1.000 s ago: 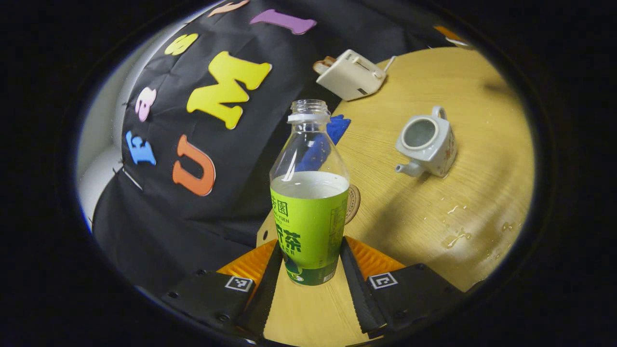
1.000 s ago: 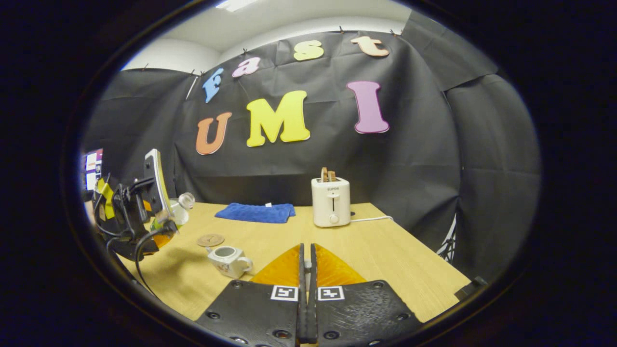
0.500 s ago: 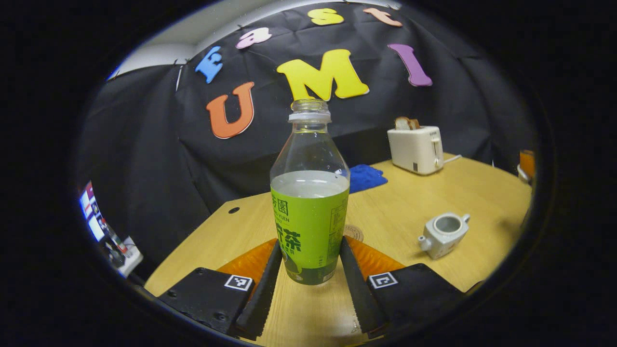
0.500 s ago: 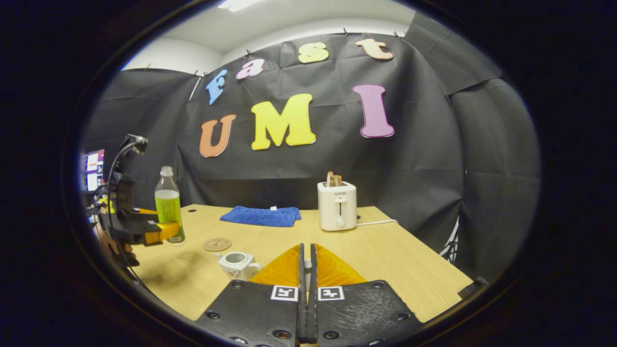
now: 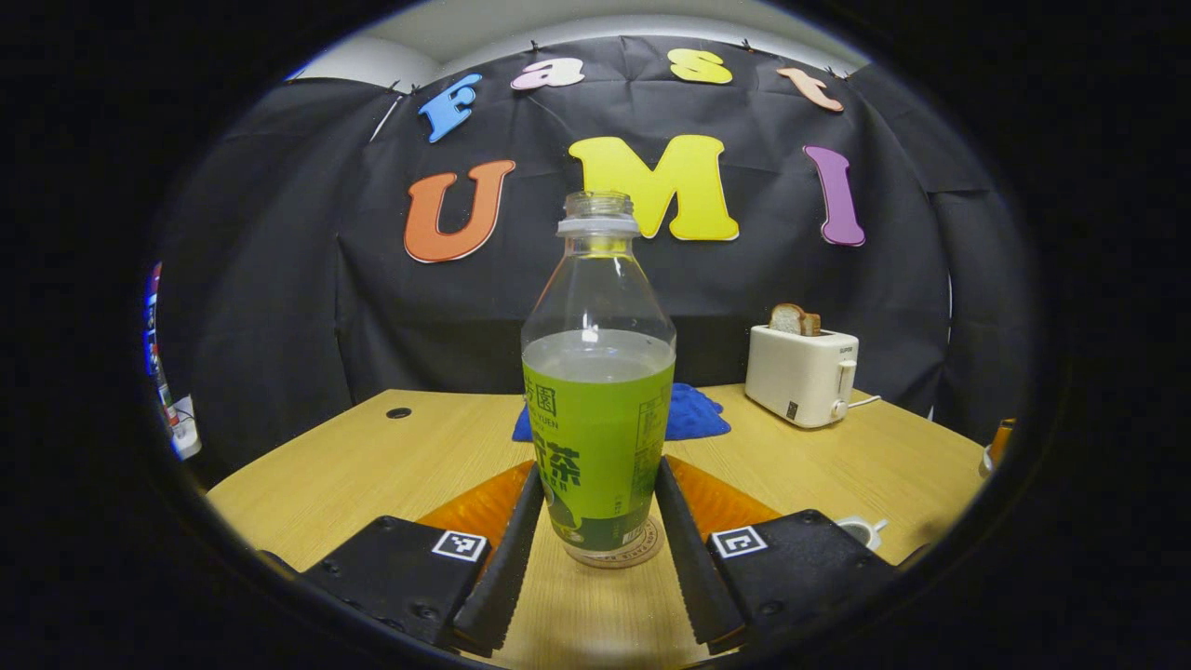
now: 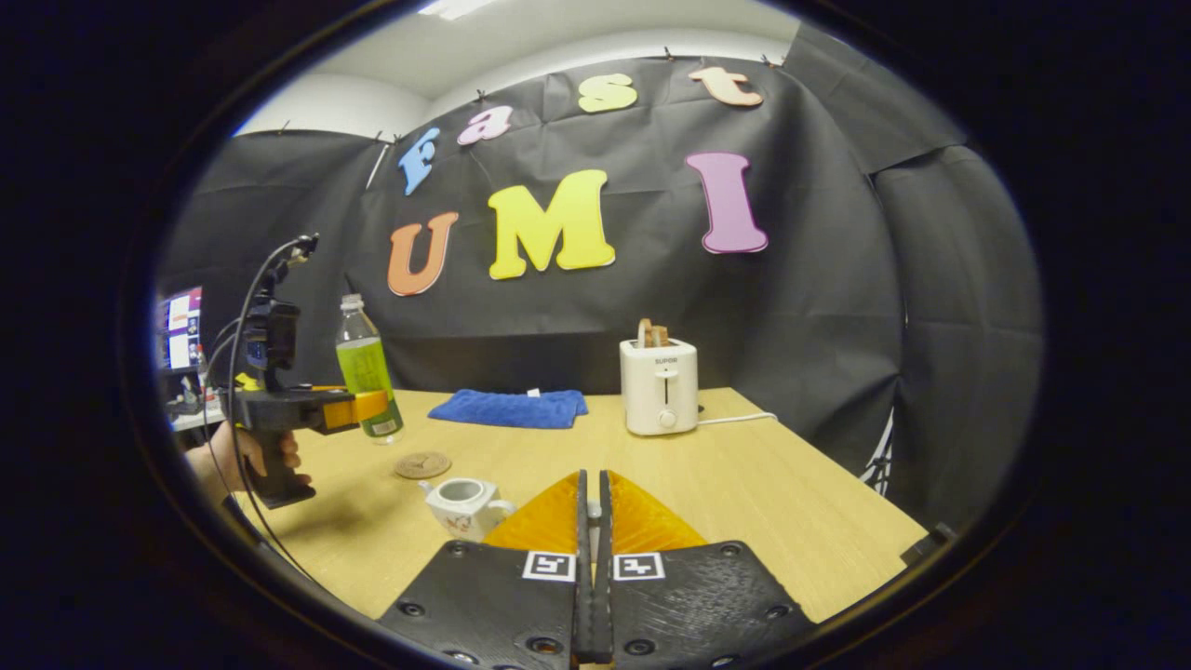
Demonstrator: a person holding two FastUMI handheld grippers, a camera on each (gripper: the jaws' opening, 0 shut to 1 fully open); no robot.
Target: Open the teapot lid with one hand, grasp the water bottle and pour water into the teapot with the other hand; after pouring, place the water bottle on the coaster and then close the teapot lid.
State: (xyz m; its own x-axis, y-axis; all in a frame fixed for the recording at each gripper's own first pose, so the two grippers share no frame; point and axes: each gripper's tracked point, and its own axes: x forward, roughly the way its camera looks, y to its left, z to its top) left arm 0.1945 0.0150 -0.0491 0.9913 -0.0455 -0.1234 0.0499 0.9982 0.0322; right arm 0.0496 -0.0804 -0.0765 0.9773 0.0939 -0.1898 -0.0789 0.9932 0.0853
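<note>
My left gripper (image 5: 598, 476) is shut on the lower green label of the uncapped water bottle (image 5: 598, 372), which stands upright and about half full. The round coaster (image 5: 642, 556) shows just under the bottle's base. In the right gripper view the bottle (image 6: 365, 372) hangs a little above the table, up and left of the coaster (image 6: 422, 463). The white teapot (image 6: 461, 502) stands lidless near my right gripper (image 6: 593, 502). That gripper is shut, with a small pale piece pinched between its fingers, seemingly the lid's knob. The teapot's rim (image 5: 861, 530) peeks out at the lower right.
A white toaster (image 5: 802, 372) with bread in it stands at the back right of the wooden table (image 5: 372, 456). A blue cloth (image 5: 693, 414) lies by the wall behind the bottle. A person's hand (image 6: 251, 456) holds the left gripper's handle.
The left gripper swung the bottle from tilted back to upright and carried it from the teapot over to the coaster. The right gripper stayed shut and nearly still.
</note>
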